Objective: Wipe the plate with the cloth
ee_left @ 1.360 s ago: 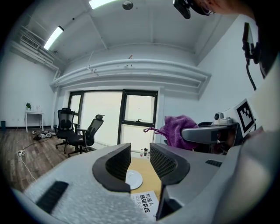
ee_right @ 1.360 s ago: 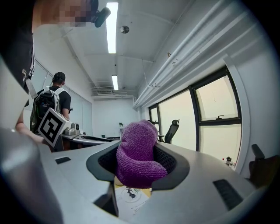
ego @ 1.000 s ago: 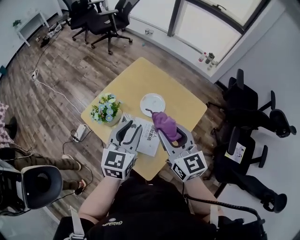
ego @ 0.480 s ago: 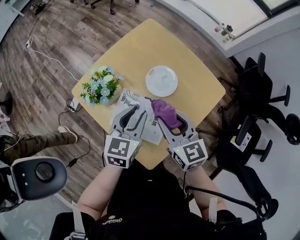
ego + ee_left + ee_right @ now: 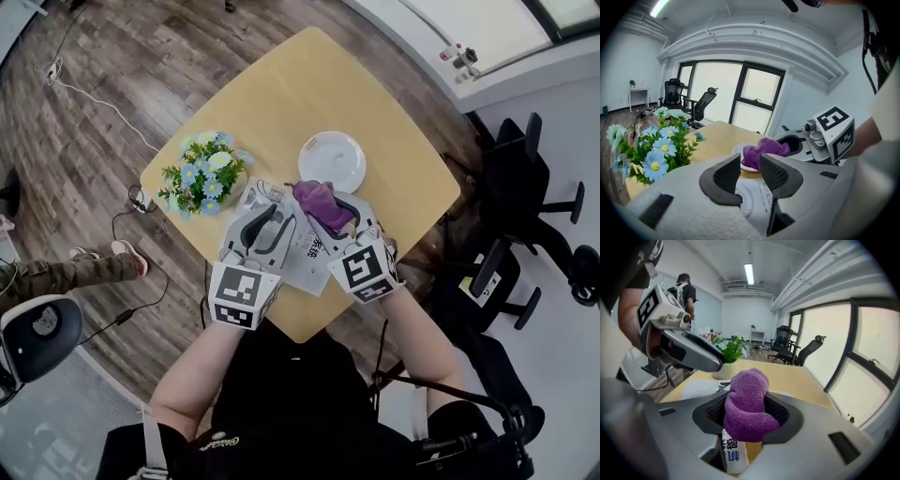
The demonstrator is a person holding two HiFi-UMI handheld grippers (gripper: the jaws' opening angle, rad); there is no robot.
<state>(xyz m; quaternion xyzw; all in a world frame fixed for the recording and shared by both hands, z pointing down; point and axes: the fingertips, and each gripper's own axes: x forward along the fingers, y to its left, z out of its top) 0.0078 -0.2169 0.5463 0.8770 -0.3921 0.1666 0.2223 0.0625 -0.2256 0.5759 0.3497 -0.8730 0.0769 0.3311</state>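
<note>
Nearest us, our left claw [image 5: 266, 217] hangs released over the printed paper sheet [image 5: 302, 261], its jaws apart with nothing between them. Beside it, our right claw [image 5: 747, 420] is clenched on the purple cloth [image 5: 746, 401], a soft, bunched wad of terry that bulges up out of the jaws.

Just beyond, the cloth sits at the near rim of the white plate [image 5: 334, 157], which lies flat on the wooden surface [image 5: 281, 94]. We cannot tell whether the cloth is touching the plate.

We judge the task to be at its start: the cloth is in hand and brought up to the plate, and all of the wiping remains. The plate looks plain, round and shallow, with no visible mess.

Off to the left stands a pot of blue flowers [image 5: 202, 174].
</note>
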